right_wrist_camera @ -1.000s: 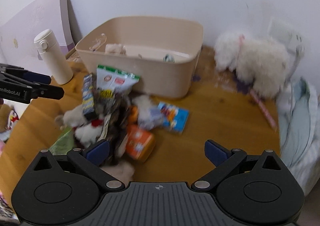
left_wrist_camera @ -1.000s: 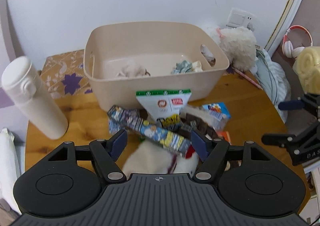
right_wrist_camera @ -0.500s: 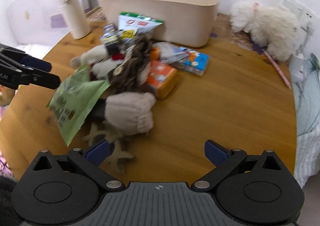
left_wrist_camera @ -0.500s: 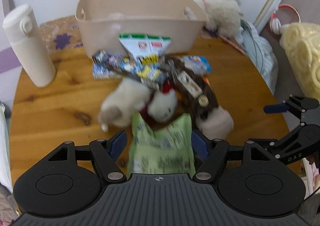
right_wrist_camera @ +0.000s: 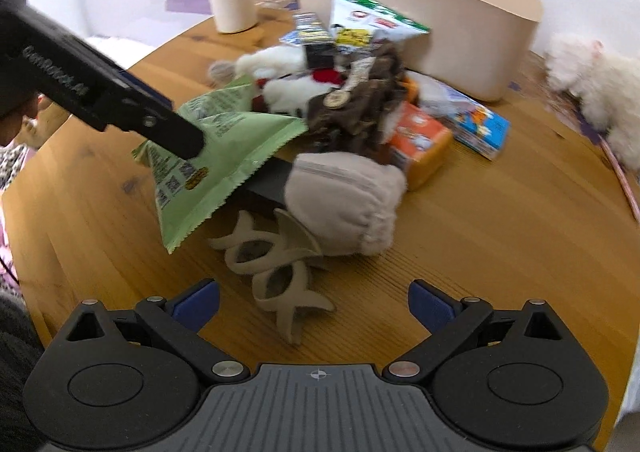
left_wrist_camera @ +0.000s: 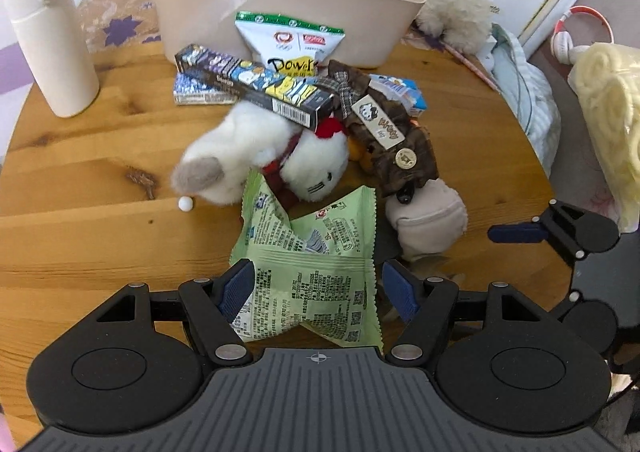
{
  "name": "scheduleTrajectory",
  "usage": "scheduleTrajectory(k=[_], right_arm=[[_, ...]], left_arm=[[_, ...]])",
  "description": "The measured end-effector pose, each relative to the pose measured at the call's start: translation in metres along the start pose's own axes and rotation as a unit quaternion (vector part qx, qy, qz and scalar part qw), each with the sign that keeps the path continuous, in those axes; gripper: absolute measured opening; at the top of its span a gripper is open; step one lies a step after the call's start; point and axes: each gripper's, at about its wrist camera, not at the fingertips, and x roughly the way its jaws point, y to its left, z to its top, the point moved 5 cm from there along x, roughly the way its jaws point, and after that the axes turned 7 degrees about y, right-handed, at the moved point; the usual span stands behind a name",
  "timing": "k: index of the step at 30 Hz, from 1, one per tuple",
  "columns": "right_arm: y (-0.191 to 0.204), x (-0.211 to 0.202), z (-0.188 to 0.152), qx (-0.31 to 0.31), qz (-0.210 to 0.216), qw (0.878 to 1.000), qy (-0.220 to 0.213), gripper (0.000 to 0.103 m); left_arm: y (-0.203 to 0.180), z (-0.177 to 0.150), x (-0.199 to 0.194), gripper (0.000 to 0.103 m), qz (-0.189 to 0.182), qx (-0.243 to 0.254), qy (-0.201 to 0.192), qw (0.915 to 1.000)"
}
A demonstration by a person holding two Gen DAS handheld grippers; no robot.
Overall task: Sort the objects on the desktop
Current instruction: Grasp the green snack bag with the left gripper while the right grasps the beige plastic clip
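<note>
A heap of small things lies on the round wooden table (left_wrist_camera: 80, 236) in front of a beige bin (left_wrist_camera: 280, 11). My left gripper (left_wrist_camera: 316, 288) is open, its blue pads standing either side of the near end of a green snack packet (left_wrist_camera: 312, 252). Behind the packet lie a white plush toy (left_wrist_camera: 256, 155), a long printed box (left_wrist_camera: 256, 85), a brown fabric piece (left_wrist_camera: 384, 123) and a beige knitted pouch (left_wrist_camera: 428, 219). My right gripper (right_wrist_camera: 316, 304) is open low over a beige hair claw (right_wrist_camera: 272, 264), which lies between its fingers. The left gripper's finger (right_wrist_camera: 176, 131) crosses the packet (right_wrist_camera: 224, 143).
A white bottle (left_wrist_camera: 48, 31) stands at the back left. A fluffy white plush (left_wrist_camera: 456, 11) sits right of the bin. An orange box (right_wrist_camera: 420, 139) and a blue carton (right_wrist_camera: 476, 123) lie on the heap's right side. The table's right edge borders bedding (left_wrist_camera: 532, 99) and headphones (left_wrist_camera: 576, 31).
Both grippers came down and drew back toward the near side of the heap. The green packet now sits between the left fingers, and the hair claw has come between the right ones.
</note>
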Motion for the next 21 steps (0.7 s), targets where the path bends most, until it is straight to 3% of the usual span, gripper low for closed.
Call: scheduleTrajectory(k=[5,9,15,21], right_arm=[[0.007,0.014,0.007,-0.037,0.004,0.999,0.004,0.091],[0.006,0.025,0.011,-0.032,0.013,0.999,0.017,0.080],[0.013,0.027,0.012,-0.043,0.017,0.999,0.012,0.072],[0.015,0.027,0.014,-0.044,0.016,0.999,-0.002,0.060]], left_arm=[[-0.005,0.000,0.009,0.075,0.012,0.013,0.000,0.9998],[-0.009,0.000,0.014,0.076,0.027,0.028,-0.001,0.9992],[0.001,0.002,0.023,0.079,0.032,-0.010,0.011,0.9994],[0.002,0.005,0.032,0.083,0.031,-0.005,0.013,0.9994]])
